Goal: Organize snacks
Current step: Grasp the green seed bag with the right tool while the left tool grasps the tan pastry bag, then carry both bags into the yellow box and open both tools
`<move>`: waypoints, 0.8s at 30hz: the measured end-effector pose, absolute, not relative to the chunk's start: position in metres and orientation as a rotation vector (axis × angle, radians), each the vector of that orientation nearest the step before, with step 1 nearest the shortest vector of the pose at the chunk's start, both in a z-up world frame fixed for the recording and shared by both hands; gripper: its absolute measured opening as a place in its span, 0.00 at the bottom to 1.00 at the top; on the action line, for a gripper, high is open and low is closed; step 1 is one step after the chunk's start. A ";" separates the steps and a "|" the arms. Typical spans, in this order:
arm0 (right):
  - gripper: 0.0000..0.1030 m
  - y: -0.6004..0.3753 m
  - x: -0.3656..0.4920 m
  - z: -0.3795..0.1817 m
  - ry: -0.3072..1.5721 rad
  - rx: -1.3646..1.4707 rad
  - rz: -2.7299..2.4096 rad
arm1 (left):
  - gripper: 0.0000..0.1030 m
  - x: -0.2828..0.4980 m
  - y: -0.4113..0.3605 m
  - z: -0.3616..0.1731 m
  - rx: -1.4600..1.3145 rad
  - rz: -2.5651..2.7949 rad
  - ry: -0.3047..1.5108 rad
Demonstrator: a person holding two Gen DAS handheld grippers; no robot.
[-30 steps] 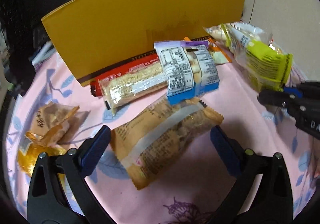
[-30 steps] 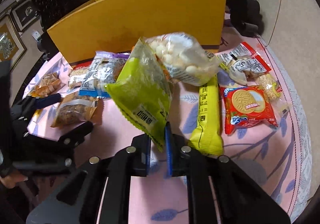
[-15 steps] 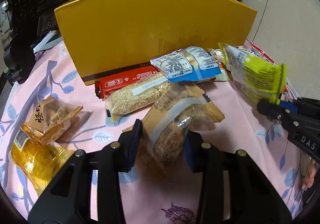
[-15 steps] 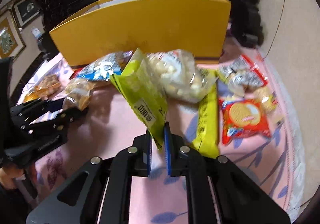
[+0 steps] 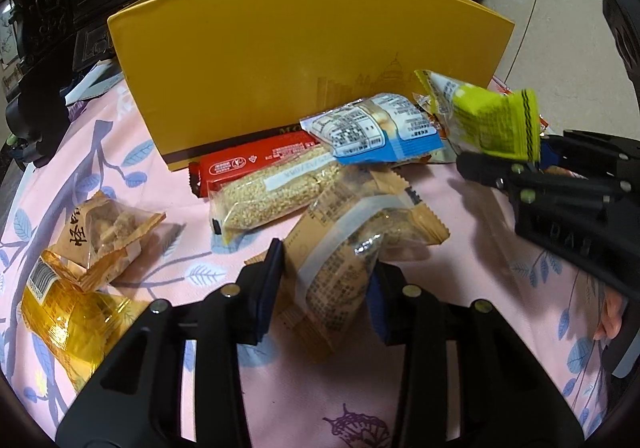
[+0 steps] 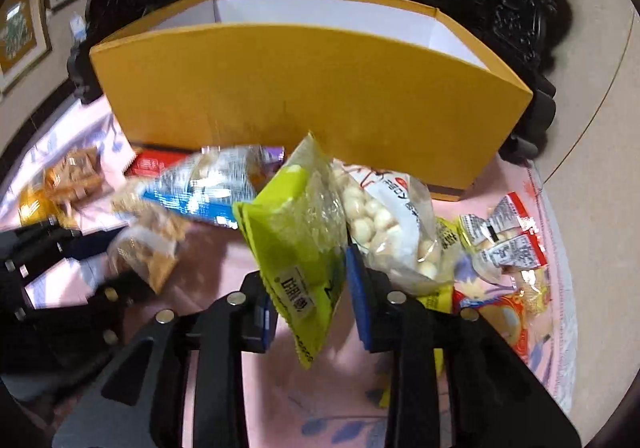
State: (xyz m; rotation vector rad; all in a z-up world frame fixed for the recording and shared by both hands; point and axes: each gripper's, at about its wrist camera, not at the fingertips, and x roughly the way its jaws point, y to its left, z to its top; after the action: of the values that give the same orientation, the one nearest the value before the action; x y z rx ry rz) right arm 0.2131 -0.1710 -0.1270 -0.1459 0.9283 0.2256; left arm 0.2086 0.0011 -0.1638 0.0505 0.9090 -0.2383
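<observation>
A tan snack packet [image 5: 352,248] with a clear window sits pinched between the blue pads of the left gripper [image 5: 324,288], its far end resting toward the pink leaf-patterned cloth [image 5: 120,175] on the counter. The right gripper [image 6: 312,288] has a lime-green snack bag [image 6: 296,240] standing between its pads; its jaws have just been opening, and a gap shows on the right side of the bag, so the hold looks loosened. Just behind this bag lies a clear bag of white puffed balls [image 6: 392,224]. A blue-and-white packet [image 5: 376,131], a sesame bar [image 5: 272,195] and a red bar [image 5: 248,163] lie against the front of an open yellow box [image 6: 312,99] with a white interior. Farther left lie small amber wrappers [image 5: 76,308]; red-edged packets [image 6: 508,236] lie to the right.
</observation>
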 end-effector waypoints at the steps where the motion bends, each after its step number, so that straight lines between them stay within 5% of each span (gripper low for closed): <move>1: 0.22 -0.173 0.214 -0.126 0.929 -0.127 0.227 | 0.38 0.209 0.001 -0.164 0.047 -0.239 0.910; 24: 0.17 -0.195 0.119 -0.084 0.835 0.043 0.326 | 0.30 0.153 0.008 -0.119 -0.067 -0.235 0.809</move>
State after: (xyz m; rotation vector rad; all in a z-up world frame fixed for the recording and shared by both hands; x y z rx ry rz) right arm 0.1188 -0.1946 -0.0845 0.0426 0.8348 0.3255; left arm 0.1532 0.0075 -0.1185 -0.0667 0.8086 -0.2354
